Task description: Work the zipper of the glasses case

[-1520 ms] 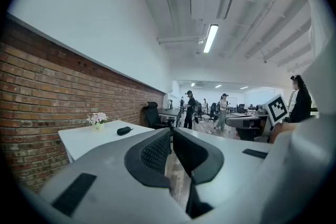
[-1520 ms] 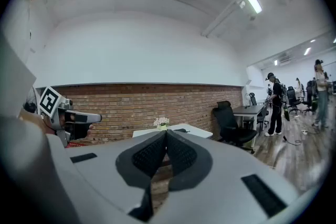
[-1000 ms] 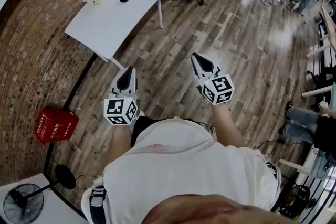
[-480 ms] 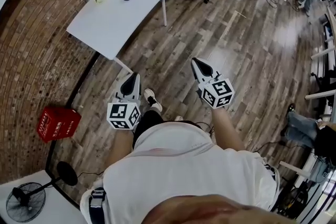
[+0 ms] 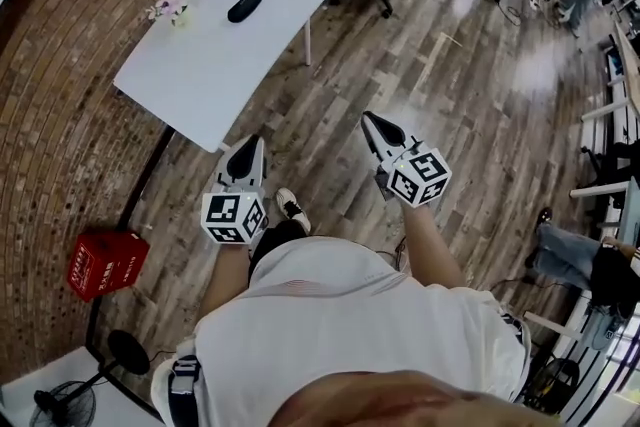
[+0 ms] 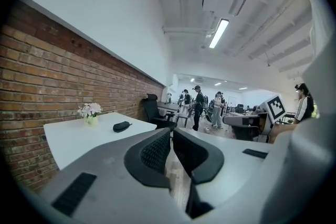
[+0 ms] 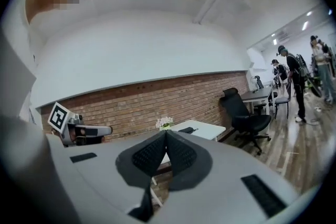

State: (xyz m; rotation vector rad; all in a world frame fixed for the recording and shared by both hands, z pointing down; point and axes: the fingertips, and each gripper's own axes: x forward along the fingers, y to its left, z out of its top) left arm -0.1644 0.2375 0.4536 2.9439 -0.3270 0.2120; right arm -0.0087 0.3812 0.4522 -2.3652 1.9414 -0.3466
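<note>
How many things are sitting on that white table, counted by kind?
Black glasses case: 1
Pot of flowers: 1
Total: 2

So I'm in a plain white tee (image 5: pixel 350 315), dark bottoms (image 5: pixel 268 243) and a black-and-white sneaker (image 5: pixel 291 207). My left gripper (image 5: pixel 252 144) and right gripper (image 5: pixel 371 119) are light grey shells with black textured pads (image 6: pixel 155 152). Each has a white cube (image 5: pixel 232 216) with black square markers.
</note>
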